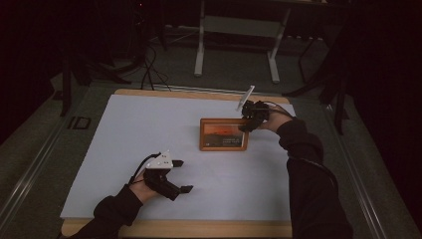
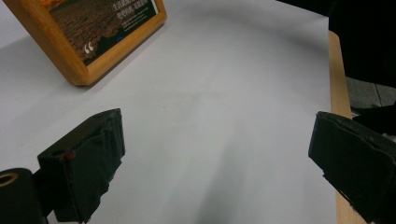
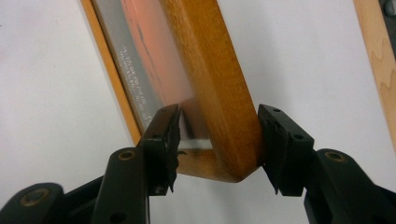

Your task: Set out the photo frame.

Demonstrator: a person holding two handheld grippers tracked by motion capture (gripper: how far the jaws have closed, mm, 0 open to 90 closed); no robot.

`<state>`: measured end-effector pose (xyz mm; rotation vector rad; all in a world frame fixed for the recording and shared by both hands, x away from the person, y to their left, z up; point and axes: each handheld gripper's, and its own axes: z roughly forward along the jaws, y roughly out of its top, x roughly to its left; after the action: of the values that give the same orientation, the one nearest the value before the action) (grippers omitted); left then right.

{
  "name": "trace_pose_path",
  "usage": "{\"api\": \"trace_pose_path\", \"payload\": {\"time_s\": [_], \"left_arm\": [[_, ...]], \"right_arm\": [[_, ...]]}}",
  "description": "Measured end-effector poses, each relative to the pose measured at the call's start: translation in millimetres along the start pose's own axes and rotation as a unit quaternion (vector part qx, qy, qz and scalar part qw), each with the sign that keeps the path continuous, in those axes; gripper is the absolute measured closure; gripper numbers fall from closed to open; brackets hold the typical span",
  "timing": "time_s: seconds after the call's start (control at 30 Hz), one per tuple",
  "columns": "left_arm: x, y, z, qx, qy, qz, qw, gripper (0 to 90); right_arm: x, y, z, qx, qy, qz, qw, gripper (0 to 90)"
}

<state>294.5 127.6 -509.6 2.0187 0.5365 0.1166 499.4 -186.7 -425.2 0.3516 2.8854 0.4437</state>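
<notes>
Between my right gripper's (image 3: 217,142) black jaws sits the corner of the flat wooden picture frame (image 3: 212,88), pinched tight. Grabbing is done; lifting is left, I think. My left gripper (image 1: 181,175) waits open.

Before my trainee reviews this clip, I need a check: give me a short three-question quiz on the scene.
1. True or false: the right gripper has its jaws around a corner of the wooden picture frame.
2. The left gripper is: A) open over the white sheet, B) clamped on the frame, C) holding a cable.
3. What colour dominates the top of the frame's picture?

Key: 1 true; 2 A; 3 orange.
</notes>
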Motion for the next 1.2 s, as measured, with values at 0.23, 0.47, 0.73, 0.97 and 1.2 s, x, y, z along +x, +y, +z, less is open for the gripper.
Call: {"api": "trace_pose_path", "payload": {"time_s": [0.23, 0.47, 0.73, 0.97, 1.2], "left_arm": [[0.6, -0.4, 0.1, 0.000, 0.002, 0.001, 1.0000, 4.3], [1.3, -0.4, -0.5, -0.001, 0.005, 0.001, 1.0000, 4.3], [1.4, -0.7, -0.6, 0.002, 0.004, 0.001, 1.0000, 4.2], [1.0, -0.9, -1.2, 0.000, 0.005, -0.001, 1.0000, 4.2], [0.2, -0.7, -1.8, 0.002, 0.005, 0.003, 1.0000, 4.3]], "right_arm": [[0.5, -0.9, -0.8, 0.001, 0.001, 0.011, 0.9999, 50.0], [5.5, 1.6, 0.5, 0.001, -0.010, -0.005, 0.9999, 40.3], [6.5, 3.4, -14.0, -0.020, -0.041, 0.003, 0.9990, 26.7], [16.9, 0.9, -33.1, -0.093, -0.034, 0.012, 0.9950, 17.9], [32.6, -2.4, -47.0, -0.165, -0.011, 0.028, 0.9859, 15.1]]}}
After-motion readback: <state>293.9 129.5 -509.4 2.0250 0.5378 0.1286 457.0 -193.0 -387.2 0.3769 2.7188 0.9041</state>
